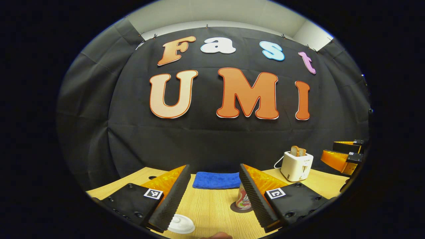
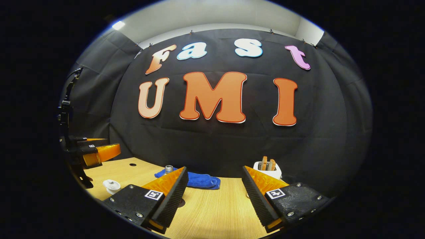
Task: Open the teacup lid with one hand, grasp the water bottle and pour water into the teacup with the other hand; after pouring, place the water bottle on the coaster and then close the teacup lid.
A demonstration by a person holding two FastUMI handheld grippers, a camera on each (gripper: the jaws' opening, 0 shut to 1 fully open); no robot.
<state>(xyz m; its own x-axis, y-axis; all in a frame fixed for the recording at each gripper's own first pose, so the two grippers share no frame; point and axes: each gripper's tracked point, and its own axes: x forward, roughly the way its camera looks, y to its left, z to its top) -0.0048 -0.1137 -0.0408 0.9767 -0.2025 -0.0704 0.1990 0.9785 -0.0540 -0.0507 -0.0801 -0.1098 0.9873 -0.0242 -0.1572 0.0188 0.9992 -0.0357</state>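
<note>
On table, labelled water bottle [image 1: 243,201], label unreadable

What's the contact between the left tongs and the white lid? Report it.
Apart. The right gripper view shows the left tongs held above the white lid, with table between them.

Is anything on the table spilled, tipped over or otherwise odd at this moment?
Nothing stands out. The water bottle stands upright on its coaster, the white teacup lid sits level, the blue cloth lies folded at the back, and the toaster is upright. No water shows on the table.
</note>
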